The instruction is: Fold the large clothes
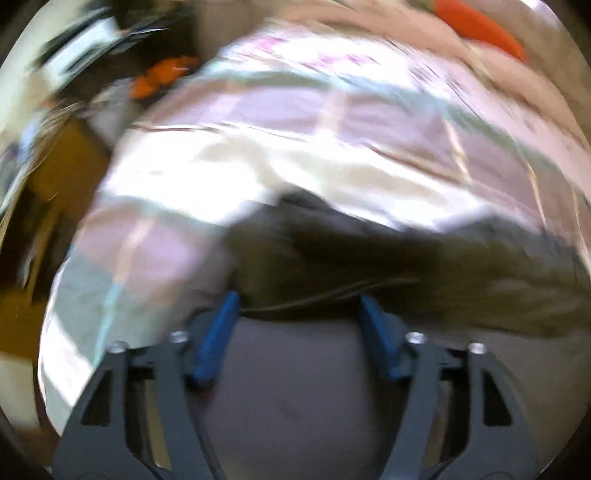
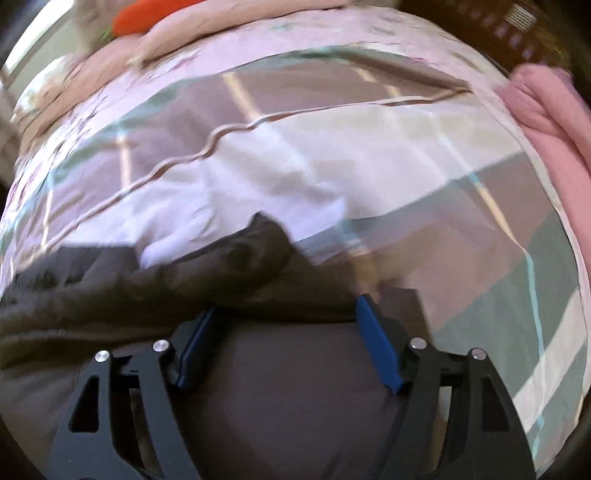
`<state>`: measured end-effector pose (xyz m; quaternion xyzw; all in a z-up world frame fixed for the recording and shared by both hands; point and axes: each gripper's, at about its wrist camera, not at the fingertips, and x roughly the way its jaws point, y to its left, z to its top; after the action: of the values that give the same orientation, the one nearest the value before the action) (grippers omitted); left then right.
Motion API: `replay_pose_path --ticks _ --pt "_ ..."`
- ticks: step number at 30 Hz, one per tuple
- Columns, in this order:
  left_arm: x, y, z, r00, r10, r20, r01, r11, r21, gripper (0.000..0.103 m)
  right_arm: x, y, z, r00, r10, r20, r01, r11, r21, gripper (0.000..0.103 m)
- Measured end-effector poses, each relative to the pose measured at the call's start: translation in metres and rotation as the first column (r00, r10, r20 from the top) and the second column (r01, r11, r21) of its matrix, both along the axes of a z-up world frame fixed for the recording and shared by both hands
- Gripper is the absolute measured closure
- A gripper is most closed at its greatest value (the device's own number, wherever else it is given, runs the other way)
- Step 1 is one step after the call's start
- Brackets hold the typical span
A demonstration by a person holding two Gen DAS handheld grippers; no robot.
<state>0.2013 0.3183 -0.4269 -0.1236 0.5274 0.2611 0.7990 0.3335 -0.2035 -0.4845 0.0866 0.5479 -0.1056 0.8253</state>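
**Both tongs spread over a dark garment on the bed**

Left tongs (image 1: 297,301) are spread wide, blue fingertips (image 1: 229,302) right at the edge of the dark grey-brown garment (image 1: 369,258), nothing pinched. Same deal on the right tongs (image 2: 286,306): wide apart, tips against the garment (image 2: 184,284). The garment lies rumpled on a bed with a plaid quilt (image 2: 369,166) in pink, white and teal. A pink blanket (image 2: 546,122) is bunched at the quilt's right edge, and something orange (image 2: 147,14) sits at the far end, maybe a plush carrot; too blurry to say.
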Motion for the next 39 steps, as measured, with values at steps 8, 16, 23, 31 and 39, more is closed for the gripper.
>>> replay_pose_path --ticks 8,16,23,31,39 --pt "-0.082 0.020 0.040 0.996 0.059 0.067 -0.062 0.997 0.043 0.032 -0.076 0.041 0.060 0.967 0.164 0.194 -0.194 0.970 0.144 0.029" --pt "-0.121 0.007 0.011 0.996 0.084 0.006 -0.084 0.994 -0.068 0.027 -0.121 0.270 0.098 0.731 0.661 0.168 -0.672 0.656 0.344 0.028" --pt "-0.135 0.025 -0.005 0.990 0.140 -0.004 -0.139 0.981 -0.137 0.015 -0.107 0.438 0.046 0.583 0.813 0.010 -0.803 0.574 0.160 0.028" --pt "-0.126 0.030 -0.035 0.997 0.067 -0.048 -0.075 0.983 -0.169 0.015 -0.066 0.480 0.003 0.632 0.774 -0.036 -0.773 0.628 -0.089 0.026" --pt "-0.135 0.029 -0.003 0.999 0.030 -0.014 -0.032 0.987 -0.157 0.015 -0.058 0.365 0.091 0.769 0.545 0.335 -0.629 0.738 0.244 0.024"
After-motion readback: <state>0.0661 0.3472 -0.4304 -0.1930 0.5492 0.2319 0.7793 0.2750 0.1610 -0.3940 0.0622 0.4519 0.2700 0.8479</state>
